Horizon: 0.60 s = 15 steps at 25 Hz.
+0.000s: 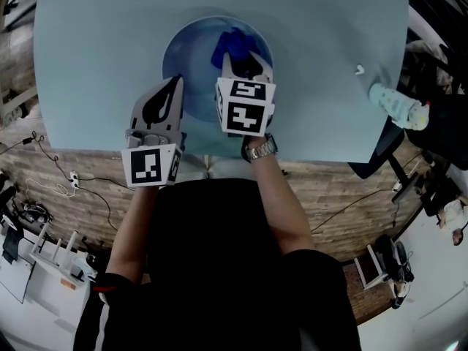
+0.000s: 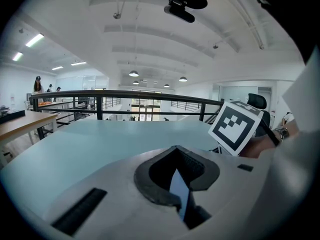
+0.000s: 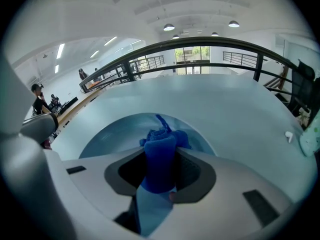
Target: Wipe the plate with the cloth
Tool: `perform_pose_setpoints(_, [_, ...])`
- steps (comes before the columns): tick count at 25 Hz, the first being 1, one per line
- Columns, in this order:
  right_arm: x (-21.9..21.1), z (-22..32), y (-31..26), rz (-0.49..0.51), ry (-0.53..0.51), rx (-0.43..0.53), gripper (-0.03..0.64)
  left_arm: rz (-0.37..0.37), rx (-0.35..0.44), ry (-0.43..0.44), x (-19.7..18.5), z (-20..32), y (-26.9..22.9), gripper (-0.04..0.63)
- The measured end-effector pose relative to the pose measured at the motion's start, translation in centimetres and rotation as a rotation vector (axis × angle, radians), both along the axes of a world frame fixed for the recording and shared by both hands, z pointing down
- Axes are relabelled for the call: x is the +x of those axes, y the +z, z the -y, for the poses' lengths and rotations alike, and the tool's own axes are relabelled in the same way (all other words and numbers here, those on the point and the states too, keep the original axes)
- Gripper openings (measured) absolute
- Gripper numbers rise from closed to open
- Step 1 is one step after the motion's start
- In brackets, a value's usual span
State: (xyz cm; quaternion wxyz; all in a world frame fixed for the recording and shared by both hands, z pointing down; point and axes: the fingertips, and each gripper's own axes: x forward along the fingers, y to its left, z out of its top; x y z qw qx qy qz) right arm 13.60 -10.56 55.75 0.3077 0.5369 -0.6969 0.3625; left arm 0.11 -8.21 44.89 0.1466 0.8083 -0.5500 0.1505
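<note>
Blue cloth pressed onto the plate, one gripper on each.

Bunched into a thick roll, the cloth sits clamped between the jaws of the right gripper, which reaches over the far half of the round blue plate; in the right gripper view the roll fills the gap between the jaws of that gripper, its loose end spilling forward onto the plate. At the plate's left rim, the left gripper has its jaws closed on a thin blue edge, seen as a narrow sliver in the left gripper view. Both the plate and the grippers are at the near middle of the pale blue-grey desk.
</note>
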Motion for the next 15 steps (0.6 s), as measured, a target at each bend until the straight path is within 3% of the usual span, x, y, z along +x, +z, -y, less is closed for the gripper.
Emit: perform_pose_setpoints(15, [1.7, -0.7, -0.5, -0.101, 0.052, -0.044, 0.120, -0.005, 0.005, 0.009, 0.1, -0.6, -0.1, 0.002])
